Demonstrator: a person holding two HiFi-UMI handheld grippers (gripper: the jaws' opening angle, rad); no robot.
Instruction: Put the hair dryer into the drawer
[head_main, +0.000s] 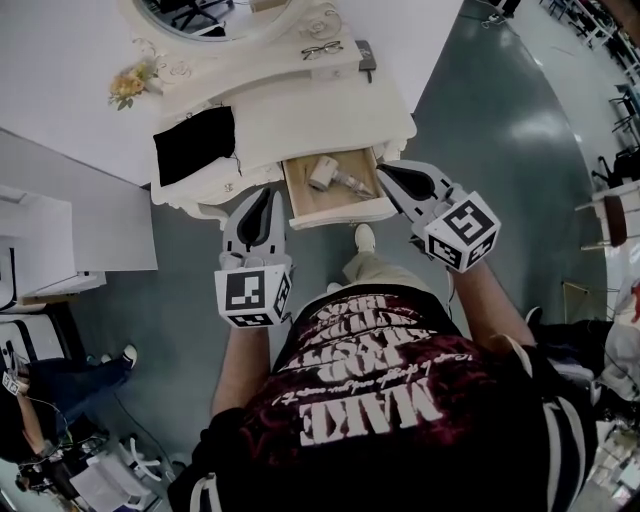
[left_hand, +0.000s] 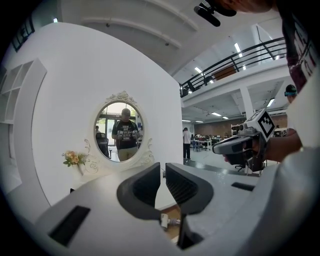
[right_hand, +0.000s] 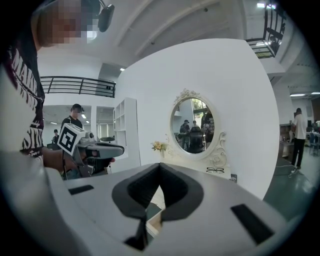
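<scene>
The hair dryer, a pale, smooth plastic thing with a stubby barrel, already lies inside the open drawer, whose bare wooden floor shows beneath it, so I judge only shutting the drawer may remain. The left claw stands a narrow slit apart and the right claw is pressed together; both are empty, near the white, scroll-edged tabletop.

- A white dressing table is standing just ahead of the left tongs and right tongs.
- Glossy grey floor is gleaming right of them.
</scene>
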